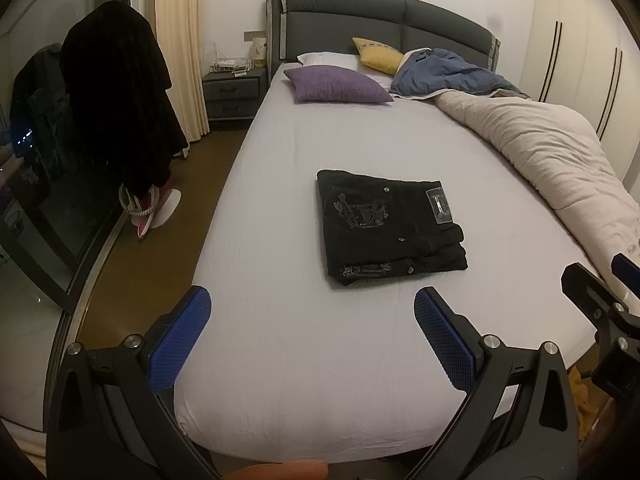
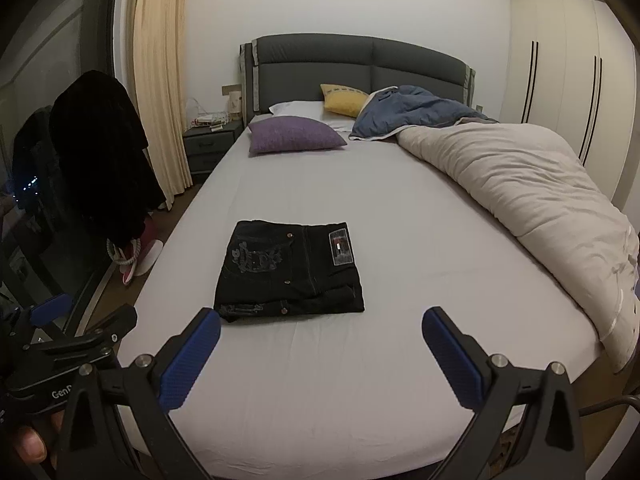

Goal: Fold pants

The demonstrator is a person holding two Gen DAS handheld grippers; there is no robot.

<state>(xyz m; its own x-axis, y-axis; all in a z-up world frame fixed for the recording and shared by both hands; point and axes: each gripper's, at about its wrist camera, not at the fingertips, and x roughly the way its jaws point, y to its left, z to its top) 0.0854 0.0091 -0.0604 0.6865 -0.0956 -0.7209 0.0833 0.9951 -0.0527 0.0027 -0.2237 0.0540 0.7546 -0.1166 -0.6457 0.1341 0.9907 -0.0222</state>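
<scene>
Because the pants (image 1: 390,226) are black denim already stacked in several layers, they are judged to be moderately heavy, pliable but not limp, and rough enough to resist slipping between ribbed pads. They lie as a compact rectangle on the bare sheet of the bed (image 1: 280,380), near the middle of the mattress width, with the patch label (image 2: 340,247) facing up on the right side. From these views the fold looks complete or close to it.

If any further handling is needed, take hold at the thick layered edge on the near right, where the stacked hems show; gripping a single upper layer would likely peel the stack open.

The left gripper (image 1: 312,334) hangs above the near part of the bed with jaws spread wide and nothing between them. The right gripper (image 2: 320,350) is likewise released and empty, short of the near edge of the pants.

Open sheet surrounds the bundle on all sides. A rumpled duvet (image 2: 520,184) occupies the right and far right of the bed, well apart from the pants. Pillows (image 1: 338,85) lie at the far end. The left mattress edge drops to the floor.
</scene>
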